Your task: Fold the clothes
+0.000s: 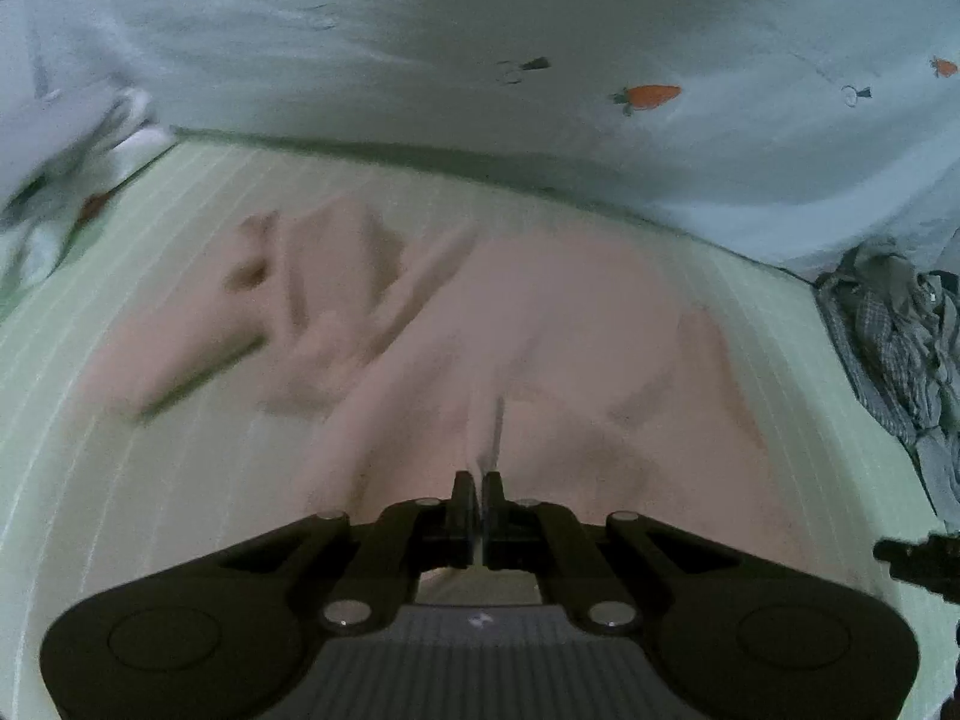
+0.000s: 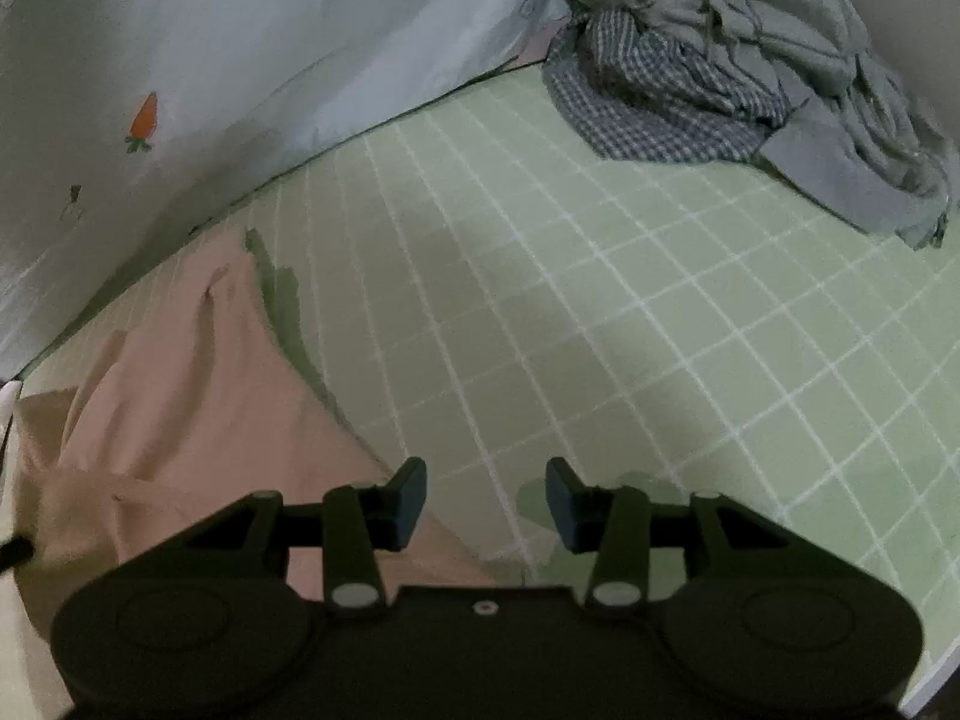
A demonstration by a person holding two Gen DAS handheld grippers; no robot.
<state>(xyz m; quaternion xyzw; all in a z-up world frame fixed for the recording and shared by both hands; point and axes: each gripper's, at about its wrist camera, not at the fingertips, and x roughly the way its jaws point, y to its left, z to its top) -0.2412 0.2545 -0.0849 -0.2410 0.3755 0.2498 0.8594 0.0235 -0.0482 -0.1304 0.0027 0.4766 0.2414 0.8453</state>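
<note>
A pink garment [image 1: 528,348] lies spread and rumpled on the green checked bed sheet [image 2: 630,312], its long axis running from the near edge of the bed toward the far edge, where a pale quilt with carrot prints [image 1: 480,48] is heaped. Its far end reaches almost to the quilt; folds and a sleeve-like flap fan out toward the bed's left side, though blur in the left wrist view hides the detail.

The left gripper [image 1: 478,489] sits low at the garment's near end, pointing along the cloth toward the quilt, its fingers pressed together on a thin ridge of pink fabric.

The right gripper [image 2: 486,495] hovers over the garment's right-hand edge, level, aimed toward the far right corner of the bed. Its jaws stand wide apart with nothing between them: the left finger is above pink cloth, the right above bare sheet.

A heap of grey and checked clothes [image 2: 738,72] lies in that far right corner, well apart from the garment.
</note>
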